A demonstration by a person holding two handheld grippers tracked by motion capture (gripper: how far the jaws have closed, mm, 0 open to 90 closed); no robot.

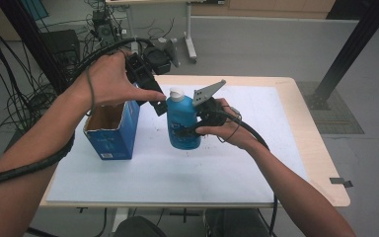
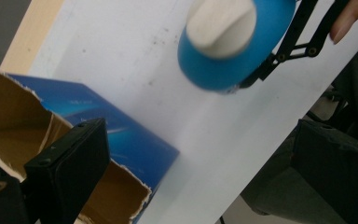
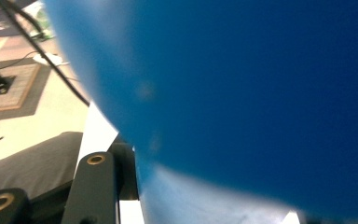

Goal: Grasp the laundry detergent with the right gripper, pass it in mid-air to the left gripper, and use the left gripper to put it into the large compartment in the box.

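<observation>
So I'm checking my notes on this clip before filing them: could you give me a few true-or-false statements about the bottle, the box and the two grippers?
1. The right gripper is clamped on the blue bottle. True.
2. The bottle has a red cap. False: the cap is white.
3. The blue cardboard box is sealed shut. False: its top is torn open, showing the brown inside.
4. The bottle is to the right of the box in the high view. True.
5. The left gripper holds the box. False: it is up beside the bottle's cap, apart from the box.
6. White paper covers the table under the bottle. True.
</observation>
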